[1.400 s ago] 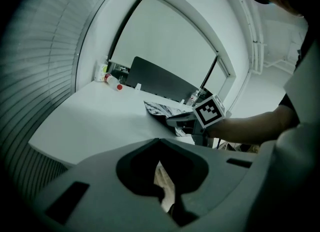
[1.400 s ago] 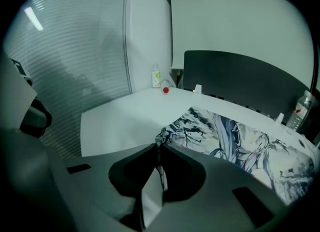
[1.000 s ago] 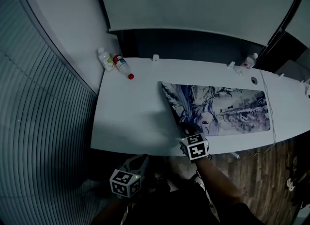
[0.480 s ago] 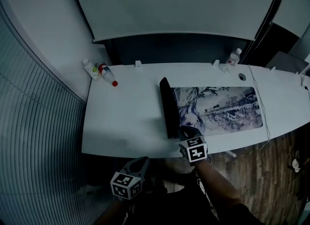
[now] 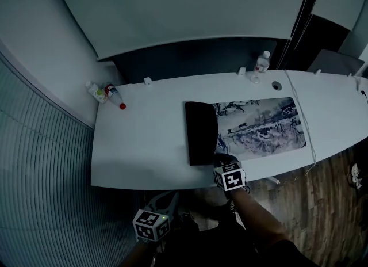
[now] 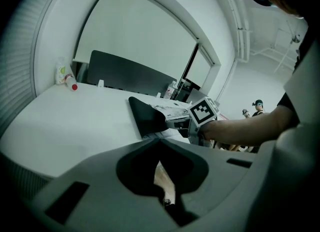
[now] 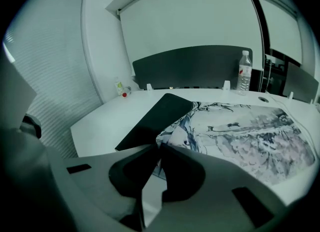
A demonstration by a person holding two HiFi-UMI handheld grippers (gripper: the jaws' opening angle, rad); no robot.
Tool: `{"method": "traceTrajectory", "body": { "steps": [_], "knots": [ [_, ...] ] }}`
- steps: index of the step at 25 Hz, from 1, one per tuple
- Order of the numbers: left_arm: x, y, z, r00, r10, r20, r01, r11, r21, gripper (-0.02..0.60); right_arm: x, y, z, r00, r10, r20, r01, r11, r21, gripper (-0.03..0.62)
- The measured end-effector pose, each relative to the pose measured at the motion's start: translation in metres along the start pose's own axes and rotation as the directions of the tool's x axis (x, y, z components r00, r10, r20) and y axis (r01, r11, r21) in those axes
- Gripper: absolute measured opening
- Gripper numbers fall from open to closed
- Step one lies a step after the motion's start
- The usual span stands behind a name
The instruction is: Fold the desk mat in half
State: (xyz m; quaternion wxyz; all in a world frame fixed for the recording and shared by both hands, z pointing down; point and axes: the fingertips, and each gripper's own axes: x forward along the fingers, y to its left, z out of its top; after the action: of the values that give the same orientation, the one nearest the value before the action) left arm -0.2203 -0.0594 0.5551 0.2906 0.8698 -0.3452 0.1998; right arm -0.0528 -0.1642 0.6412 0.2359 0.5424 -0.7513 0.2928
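The desk mat [image 5: 261, 126], printed with blue-grey artwork, lies on the white table [image 5: 144, 145]. Its left end is turned over to the right, so a black flap [image 5: 200, 132] of underside shows. My right gripper [image 5: 222, 159] is at the table's near edge, shut on the mat's near-left corner. In the right gripper view the jaws [image 7: 156, 147] pinch that corner, with the black flap [image 7: 155, 118] rising ahead of them. My left gripper [image 5: 169, 195] hangs below the table's near edge, off the mat. Its jaws [image 6: 159, 140] are shut with nothing between them.
Two small bottles [image 5: 104, 93] stand at the table's back left and a clear water bottle [image 5: 261, 63] at the back right. A white cable [image 5: 305, 128] runs past the mat's right end. A dark panel [image 5: 190, 58] backs the table. A ribbed wall is on the left.
The mat's left end has been lifted and carried to the right, so the black underside now shows as a wide flap. My left gripper has stayed below the table edge.
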Motion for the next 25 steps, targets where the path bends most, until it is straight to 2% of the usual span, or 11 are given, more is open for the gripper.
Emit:
{"method": "traceTrajectory", "body": {
  "steps": [7, 25],
  "knots": [
    [0.013, -0.020, -0.001, 1.000, 0.015, -0.015, -0.015, 1.000, 0.001, 0.006, -0.006, -0.017, -0.003, 0.999, 0.028, 0.024, -0.028, 0.999, 0.023, 0.043],
    [0.065, -0.081, 0.008, 0.998, -0.039, -0.045, 0.041, 0.998, 0.041, 0.006, -0.037, -0.083, -0.017, 0.999, 0.005, 0.032, -0.008, 0.996, 0.086, 0.043]
  ]
}}
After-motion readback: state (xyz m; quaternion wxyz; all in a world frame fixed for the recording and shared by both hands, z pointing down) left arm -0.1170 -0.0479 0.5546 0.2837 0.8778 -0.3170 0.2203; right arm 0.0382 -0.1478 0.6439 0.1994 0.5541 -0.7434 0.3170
